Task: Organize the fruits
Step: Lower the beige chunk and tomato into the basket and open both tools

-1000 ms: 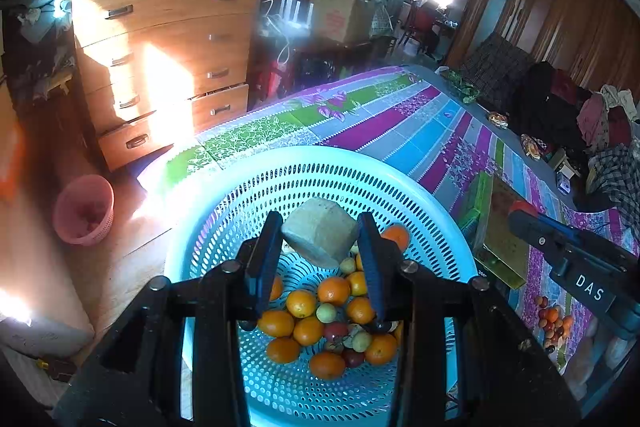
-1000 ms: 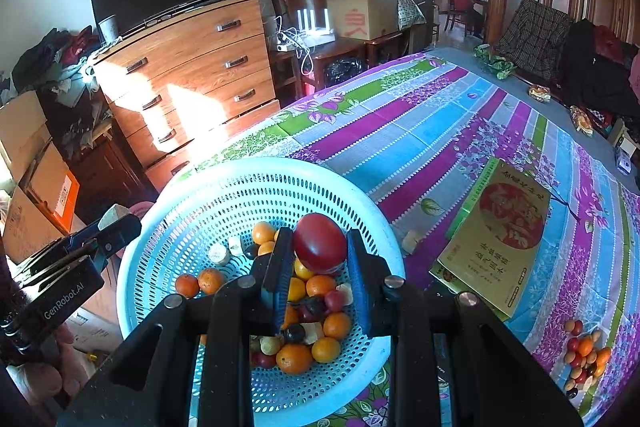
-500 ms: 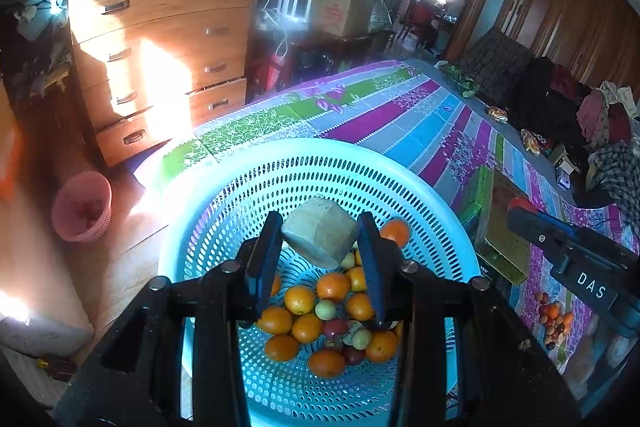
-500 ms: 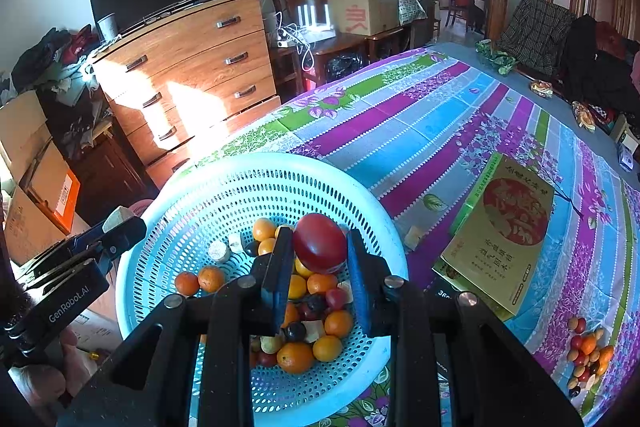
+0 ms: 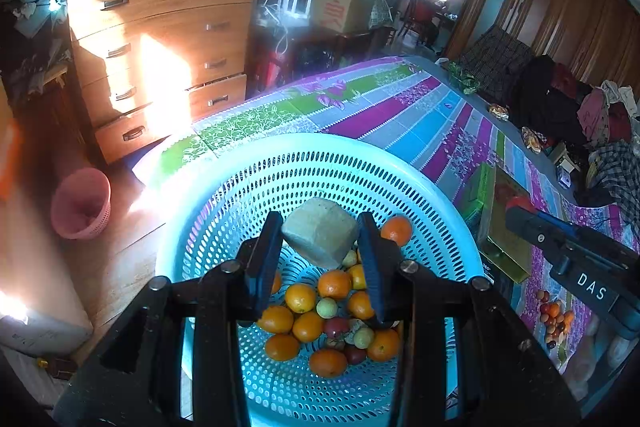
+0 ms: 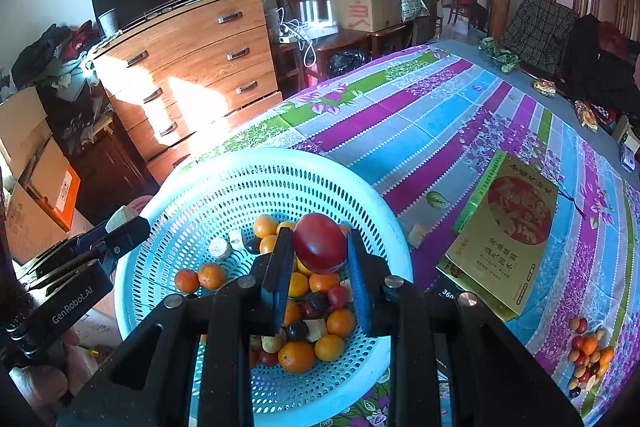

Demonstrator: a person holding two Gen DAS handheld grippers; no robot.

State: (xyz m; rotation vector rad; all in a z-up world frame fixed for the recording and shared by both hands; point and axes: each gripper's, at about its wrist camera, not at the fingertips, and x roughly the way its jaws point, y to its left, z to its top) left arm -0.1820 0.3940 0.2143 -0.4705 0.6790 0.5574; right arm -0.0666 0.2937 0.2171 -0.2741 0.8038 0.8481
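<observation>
Left gripper (image 5: 320, 247) clamps pale chunk (image 5: 319, 242); right gripper (image 6: 318, 259) pinches red fruit (image 6: 320, 242) — both over basket (image 6: 192, 187) near table edge; careless release — pile scatters.

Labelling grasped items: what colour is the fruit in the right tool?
Deep red, smooth and glossy fruit; shows best in the right wrist view.
</observation>
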